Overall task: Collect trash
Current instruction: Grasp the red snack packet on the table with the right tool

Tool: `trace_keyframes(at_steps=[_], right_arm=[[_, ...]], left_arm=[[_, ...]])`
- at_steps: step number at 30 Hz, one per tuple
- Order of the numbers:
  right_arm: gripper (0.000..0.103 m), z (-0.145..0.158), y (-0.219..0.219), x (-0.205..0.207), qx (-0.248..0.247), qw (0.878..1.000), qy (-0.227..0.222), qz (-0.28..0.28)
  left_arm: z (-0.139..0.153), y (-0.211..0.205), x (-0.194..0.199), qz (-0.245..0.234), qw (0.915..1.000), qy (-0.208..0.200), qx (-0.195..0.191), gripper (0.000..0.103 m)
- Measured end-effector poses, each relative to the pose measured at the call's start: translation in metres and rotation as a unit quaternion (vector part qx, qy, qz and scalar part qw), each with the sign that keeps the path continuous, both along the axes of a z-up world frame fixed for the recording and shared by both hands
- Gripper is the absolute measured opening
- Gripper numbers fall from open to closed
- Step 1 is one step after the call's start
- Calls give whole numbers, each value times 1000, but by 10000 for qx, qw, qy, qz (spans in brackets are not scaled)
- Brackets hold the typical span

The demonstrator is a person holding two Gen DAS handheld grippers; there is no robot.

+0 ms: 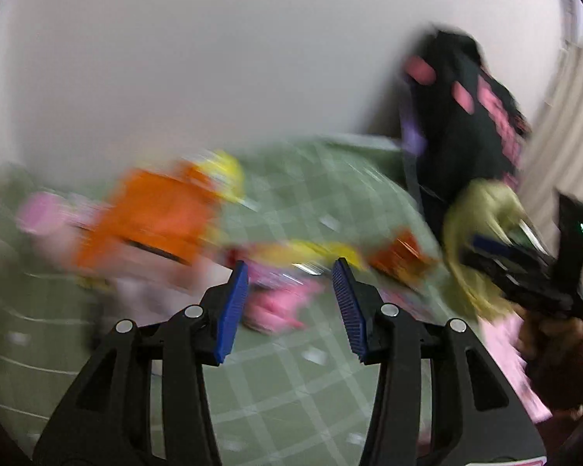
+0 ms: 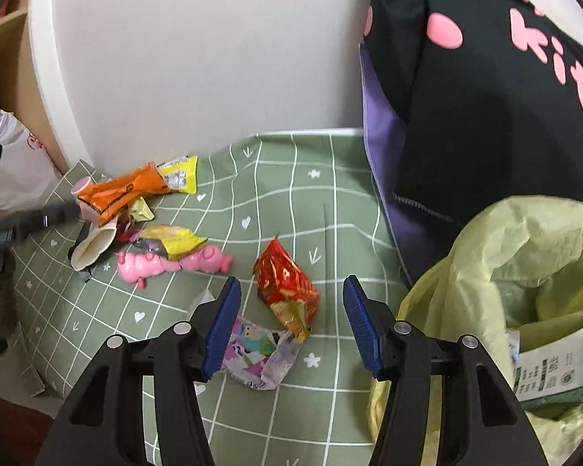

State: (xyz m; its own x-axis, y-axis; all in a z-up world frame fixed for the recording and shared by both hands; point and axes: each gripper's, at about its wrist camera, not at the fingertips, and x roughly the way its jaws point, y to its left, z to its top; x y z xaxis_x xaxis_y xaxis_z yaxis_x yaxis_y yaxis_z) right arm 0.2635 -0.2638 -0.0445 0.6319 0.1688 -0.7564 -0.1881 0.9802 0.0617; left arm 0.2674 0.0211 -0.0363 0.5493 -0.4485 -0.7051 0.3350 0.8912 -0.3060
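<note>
On the green checked cloth point(image 2: 291, 202), going left to right in the right wrist view: an orange wrapper point(image 2: 120, 194) and yellow packet point(image 2: 180, 178) lie far left by the wall, then a paper cup point(image 2: 93, 246) and pink toy point(image 2: 171, 266). The right gripper point(image 2: 291, 326) stands wide, holding nothing; a purple wrapper point(image 2: 260, 357) touches its left pad, a red wrapper point(image 2: 287, 287) lies between the jaws. A yellow-green bag point(image 2: 497, 272) sits right. The left gripper point(image 1: 291, 310) is half-open and empty above blurred litter.

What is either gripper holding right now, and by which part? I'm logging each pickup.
Nothing. The right gripper is open above the red wrapper, and the left gripper is open with nothing between its pads.
</note>
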Motion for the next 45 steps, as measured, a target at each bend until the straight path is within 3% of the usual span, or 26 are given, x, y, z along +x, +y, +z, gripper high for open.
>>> trace_keyframes(at_steps=[5,11,14,16,21,29,34,40,45], right_arm=[[52,-10,-5,-25,22,9999,45,-100],[52,-30,-19,-65,9,9988,368,-310],[52,-41,-28,-77,142,9969,569,-533],[52,-42,-30,-84,154,9965,592,-576],[52,-34,-33,-89,210,9976,335,-566],[51,-28,1,-40,10,10000,-55,82],[51,-49,0,13,273,9995,119,-82],[18,-77,-9,46,921,9922,766,-333],[17,-63,-2,20,666,9954,638,-245]], left_arm=[[-31,-66,-7,-894,9954,228,243,43],[-55,-105,19,-1108,9924,500,189,46],[-67,-125,26,-1202,9901,308,654,47],[-76,-130,30,-1181,9880,389,919,47],[-82,-114,26,-1004,9873,751,980,27],[-76,-61,14,-462,9894,850,1082,27],[-70,-30,7,-377,9920,984,697,28],[-61,-17,-8,-717,9925,853,492,36],[-60,-28,-6,-945,9911,711,604,41]])
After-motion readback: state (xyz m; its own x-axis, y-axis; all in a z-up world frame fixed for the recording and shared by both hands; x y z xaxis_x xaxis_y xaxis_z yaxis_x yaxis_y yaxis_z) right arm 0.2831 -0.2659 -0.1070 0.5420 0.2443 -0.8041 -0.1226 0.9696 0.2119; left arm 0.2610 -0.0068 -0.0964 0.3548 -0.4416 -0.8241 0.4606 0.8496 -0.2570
